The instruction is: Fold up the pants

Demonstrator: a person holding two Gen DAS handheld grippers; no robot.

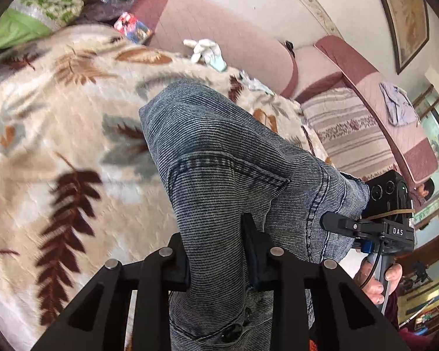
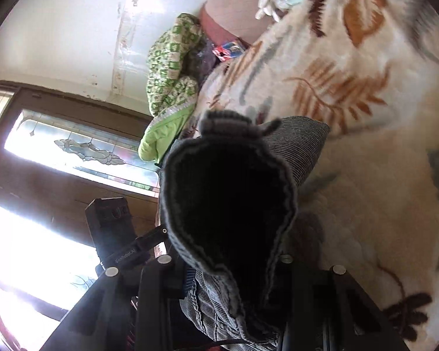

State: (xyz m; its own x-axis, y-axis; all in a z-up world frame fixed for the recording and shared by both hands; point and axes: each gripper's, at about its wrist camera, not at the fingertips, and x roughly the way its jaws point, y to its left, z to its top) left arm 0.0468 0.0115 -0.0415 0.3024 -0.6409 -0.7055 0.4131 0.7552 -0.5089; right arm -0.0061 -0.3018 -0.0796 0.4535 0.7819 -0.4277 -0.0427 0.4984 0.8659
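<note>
In the left wrist view, the leaf-patterned blanket (image 1: 58, 117) fills the left of the frame; at centre the grey-blue pants (image 1: 219, 161) rise from the bottom edge, pinched between the closed-in fingers of the left gripper (image 1: 216, 263). At lower right the right gripper (image 1: 336, 223) bites the same cloth (a hand (image 1: 377, 280) holds its handle). In the right wrist view, a green quilt (image 2: 172, 73) sits upper centre-left, the waistband gaping darkly mid-frame

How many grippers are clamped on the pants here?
2. The left gripper grips the pants near a pocket; the right gripper pinches the waistband end. No others seen.
</note>
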